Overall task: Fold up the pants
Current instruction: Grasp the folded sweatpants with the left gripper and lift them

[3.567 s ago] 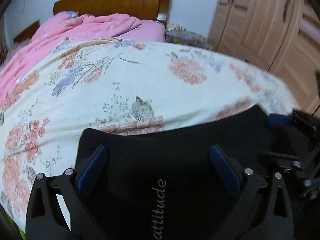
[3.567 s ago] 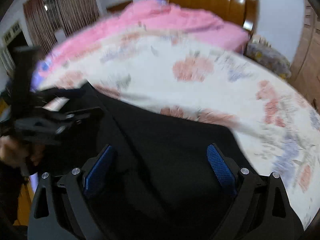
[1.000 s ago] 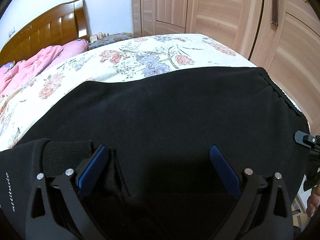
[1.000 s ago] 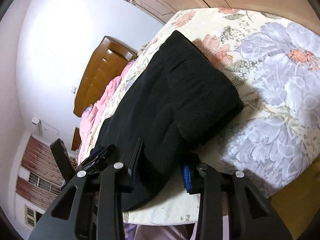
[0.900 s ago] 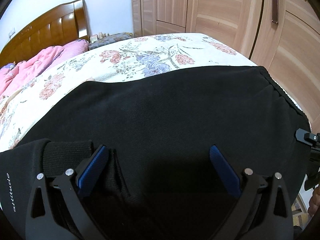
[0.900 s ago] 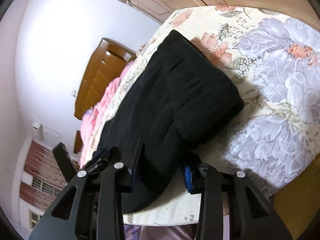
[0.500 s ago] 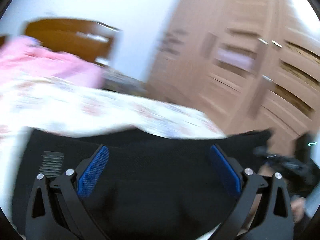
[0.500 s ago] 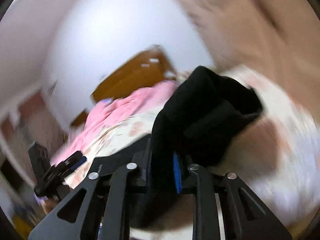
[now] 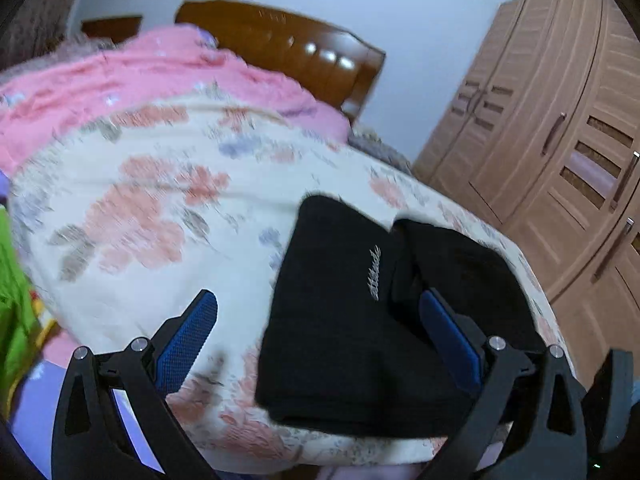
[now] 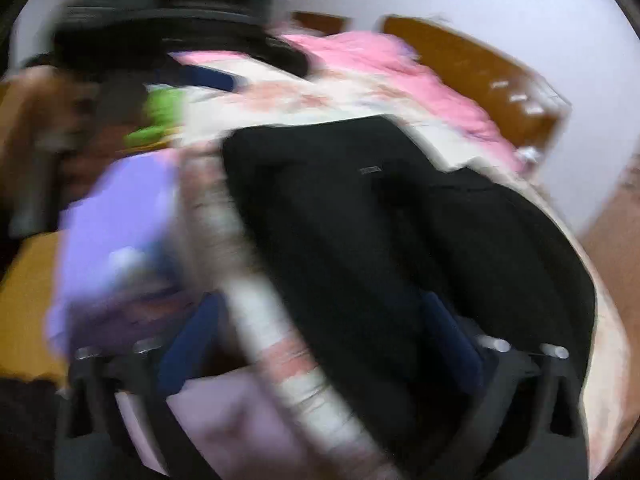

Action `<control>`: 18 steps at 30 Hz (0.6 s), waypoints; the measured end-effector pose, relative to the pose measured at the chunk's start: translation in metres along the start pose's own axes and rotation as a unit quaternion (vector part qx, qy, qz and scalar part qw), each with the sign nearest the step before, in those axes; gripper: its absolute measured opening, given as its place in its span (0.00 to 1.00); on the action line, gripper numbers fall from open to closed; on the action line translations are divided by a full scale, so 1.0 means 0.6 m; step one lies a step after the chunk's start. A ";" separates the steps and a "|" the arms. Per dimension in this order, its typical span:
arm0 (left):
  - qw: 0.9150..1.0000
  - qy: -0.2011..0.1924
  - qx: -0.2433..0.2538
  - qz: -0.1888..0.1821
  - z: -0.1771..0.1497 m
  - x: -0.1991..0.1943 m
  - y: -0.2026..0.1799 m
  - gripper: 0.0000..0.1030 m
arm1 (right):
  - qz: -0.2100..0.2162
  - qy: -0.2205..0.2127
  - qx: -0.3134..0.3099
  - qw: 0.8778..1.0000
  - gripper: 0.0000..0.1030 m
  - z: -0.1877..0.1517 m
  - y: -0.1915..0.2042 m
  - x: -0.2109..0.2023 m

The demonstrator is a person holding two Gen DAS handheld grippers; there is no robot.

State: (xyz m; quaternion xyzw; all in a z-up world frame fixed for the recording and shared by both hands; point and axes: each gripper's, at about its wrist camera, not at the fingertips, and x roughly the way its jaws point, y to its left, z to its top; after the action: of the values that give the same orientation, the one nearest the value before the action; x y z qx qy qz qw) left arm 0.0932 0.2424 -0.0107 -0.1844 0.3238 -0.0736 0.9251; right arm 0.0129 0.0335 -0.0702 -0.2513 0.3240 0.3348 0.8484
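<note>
Black pants (image 9: 372,312), folded into a thick rectangle, at the near corner of a flowered bedspread (image 9: 152,216), small pale lettering face up on the top layer. Folded edge close to the mattress edge, likely because that corner sits within easy reach of a standing person. Top layer short of the far end, leaving a second black layer showing beside it toward the wardrobe (image 9: 560,128), so the halves not quite square.

Left gripper (image 9: 320,344) released, blue pads (image 9: 188,340) spread wide above the bed: one pad over bare bedspread, the other over the pants, neither pressing cloth. Nothing between them but air, consistent with a fold just laid down and let go.

Right gripper (image 10: 320,344) seen through heavy blur, jaws opening and already spread wide, one pad over the pants (image 10: 400,248), the other past the edge of the bedspread (image 10: 248,272) over lilac sheeting (image 10: 116,216). No cloth pinched in that view either, as far as the blur allows. A hand (image 10: 44,104) and the dark frame of the other tool at upper left of the same view.

Pink quilt (image 9: 132,80) bunched against the wooden headboard (image 9: 288,48), well apart from the pants, out of the working area. Something green (image 9: 12,288) beyond the left edge of the bed, too smeared to name.

Fold judged near complete; perhaps only a squaring of the offset layers left.
</note>
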 end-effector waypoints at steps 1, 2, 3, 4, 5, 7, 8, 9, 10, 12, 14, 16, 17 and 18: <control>1.000 0.015 -0.002 -0.016 0.000 0.013 -0.005 0.98 | -0.003 -0.007 0.001 1.000 0.95 -0.008 0.004 -0.016; 0.999 0.025 -0.003 -0.036 0.002 0.023 -0.011 0.98 | -0.010 -0.020 0.010 1.000 0.95 -0.021 -0.005 -0.039; 0.996 0.039 -0.007 -0.076 0.006 0.035 -0.025 0.98 | -0.008 -0.030 0.021 0.999 0.95 -0.028 -0.013 -0.055; 0.993 0.050 -0.009 -0.102 0.009 0.049 -0.037 0.98 | -0.006 -0.046 0.040 0.998 0.95 -0.040 -0.023 -0.077; 0.990 0.066 -0.005 -0.123 0.013 0.063 -0.050 0.98 | -0.009 -0.059 0.061 0.996 0.95 -0.027 -0.039 -0.089; 0.981 0.114 0.019 -0.155 0.023 0.110 -0.096 0.98 | -0.023 -0.085 0.112 0.990 0.95 -0.043 -0.085 -0.124; 0.978 0.138 0.024 -0.153 0.027 0.136 -0.111 0.98 | -0.027 -0.094 0.132 0.987 0.95 -0.049 -0.106 -0.137; 0.977 0.163 0.023 -0.137 0.030 0.163 -0.122 0.98 | -0.035 -0.098 0.154 0.983 0.95 -0.057 -0.129 -0.145; 0.973 0.197 0.016 -0.117 0.031 0.198 -0.130 0.98 | -0.042 -0.097 0.169 0.980 0.95 -0.058 -0.141 -0.151; 0.968 0.222 0.013 -0.112 0.032 0.233 -0.138 0.98 | -0.052 -0.099 0.202 0.973 0.95 -0.072 -0.175 -0.158; 0.969 0.223 0.026 -0.106 0.039 0.245 -0.151 0.98 | -0.044 -0.109 0.222 0.968 0.95 -0.071 -0.186 -0.158; 0.968 0.222 0.049 -0.102 0.038 0.247 -0.166 0.93 | -0.042 -0.109 0.240 0.964 0.95 -0.082 -0.200 -0.151; 0.969 0.222 0.068 -0.089 0.034 0.248 -0.173 0.89 | -0.038 -0.107 0.253 0.961 0.95 -0.089 -0.209 -0.144; 0.968 0.217 0.097 -0.073 0.026 0.244 -0.186 0.79 | -0.034 -0.105 0.264 0.958 0.95 -0.094 -0.210 -0.134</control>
State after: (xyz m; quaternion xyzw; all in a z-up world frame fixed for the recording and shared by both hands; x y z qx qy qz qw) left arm 0.2155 0.1069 -0.0399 -0.0963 0.4940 -0.2109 0.8380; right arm 0.0379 -0.1171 -0.0238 0.0072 0.3011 0.2329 0.9247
